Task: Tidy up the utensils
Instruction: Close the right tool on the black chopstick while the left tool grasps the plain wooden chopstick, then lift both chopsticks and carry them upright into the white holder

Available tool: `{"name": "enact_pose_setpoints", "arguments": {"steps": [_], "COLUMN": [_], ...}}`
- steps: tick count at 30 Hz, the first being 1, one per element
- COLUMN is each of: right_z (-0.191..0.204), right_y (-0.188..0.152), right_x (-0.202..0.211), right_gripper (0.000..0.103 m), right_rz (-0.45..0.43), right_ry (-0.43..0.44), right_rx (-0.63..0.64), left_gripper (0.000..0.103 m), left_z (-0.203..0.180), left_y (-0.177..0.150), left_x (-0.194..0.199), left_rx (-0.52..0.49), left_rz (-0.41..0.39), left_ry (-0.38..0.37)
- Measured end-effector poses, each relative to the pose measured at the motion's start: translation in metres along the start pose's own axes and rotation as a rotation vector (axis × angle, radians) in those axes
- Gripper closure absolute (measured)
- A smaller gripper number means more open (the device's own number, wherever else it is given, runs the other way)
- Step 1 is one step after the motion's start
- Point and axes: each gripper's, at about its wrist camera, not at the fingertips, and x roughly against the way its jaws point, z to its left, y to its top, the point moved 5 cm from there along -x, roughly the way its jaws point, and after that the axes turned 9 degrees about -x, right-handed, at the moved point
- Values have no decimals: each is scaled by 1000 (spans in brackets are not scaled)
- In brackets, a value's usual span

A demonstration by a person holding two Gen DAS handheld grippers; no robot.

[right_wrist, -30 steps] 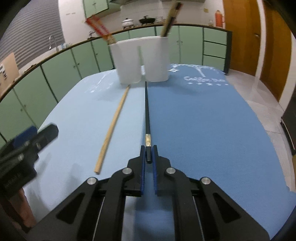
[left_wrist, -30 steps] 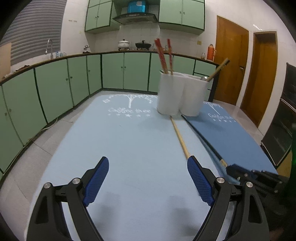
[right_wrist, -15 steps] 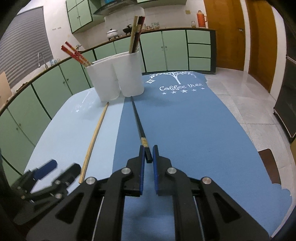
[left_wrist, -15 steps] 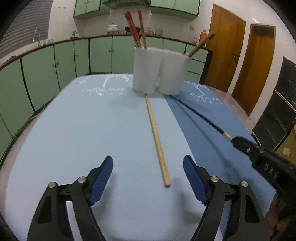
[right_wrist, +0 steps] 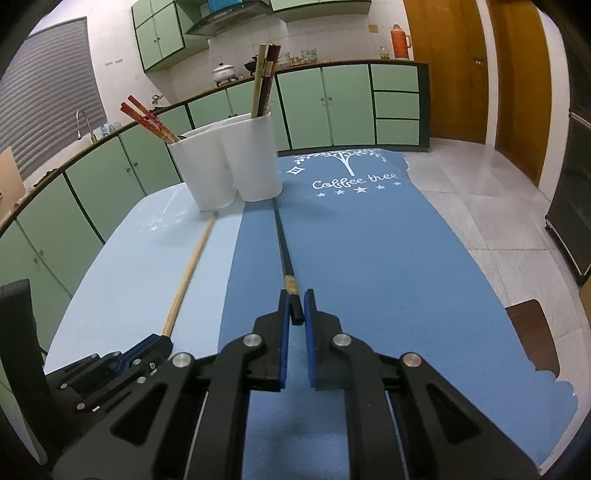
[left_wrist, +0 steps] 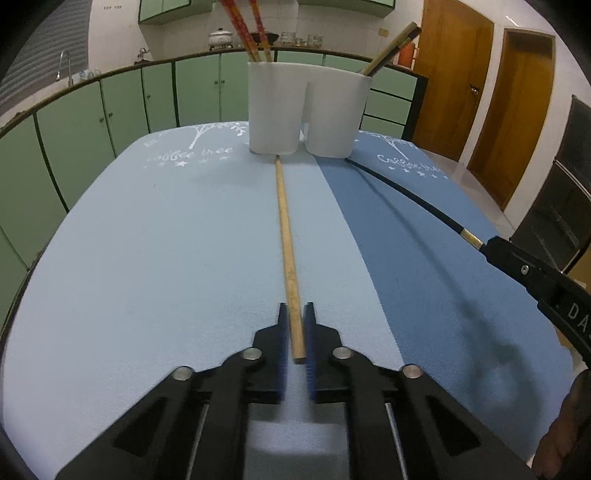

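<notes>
Left gripper (left_wrist: 295, 325): low centre of the left wrist view; its jaws have just been closing and the blue pads now clamp the near end of the wooden chopstick (left_wrist: 285, 236).
Right gripper (right_wrist: 295, 306): low centre of the right wrist view; jaws closed tight on the near end of the black chopstick (right_wrist: 282, 240).
Wooden chopstick: lies on the light blue mat (left_wrist: 166, 240), running straight up the frame to the foot of the holder.
Black chopstick: lies on the dark blue mat (right_wrist: 369, 258), its far tip close to the holder's base.
Mats: side by side, their edges meeting between the two chopsticks.
White holder (left_wrist: 306, 110): upper centre, two joined compartments, standing across the mats' seam.
Red chopsticks (left_wrist: 243, 29): in the left compartment, leaning.
Dark and tan chopsticks (right_wrist: 264, 79): in the right compartment.
Green cabinets (left_wrist: 110, 110): behind, across the upper frame.
</notes>
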Motion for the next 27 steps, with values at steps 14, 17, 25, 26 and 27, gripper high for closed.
{"name": "enact_pose_setpoints", "arguments": {"steps": [14, 17, 25, 26, 27], "right_z": [7, 9, 13, 14, 16], "right_y": [22, 30, 61, 64, 70], "right_x": [22, 28, 50, 53, 56], "right_gripper": [97, 97, 97, 97, 97], "right_rz": [-96, -122, -179, -183, -187], "right_ry": [-9, -5, 45, 51, 64], "right_rx": [74, 85, 96, 98, 101], "left_gripper": [97, 97, 97, 97, 97], "left_z": [6, 9, 15, 16, 17], "left_y": [26, 39, 76, 81, 85], "left_x": [43, 61, 99, 103, 105], "left_rx": [-63, -72, -78, -79, -80], "left_rz": [-25, -63, -179, -194, -203], "left_ry": [4, 9, 18, 18, 18]}}
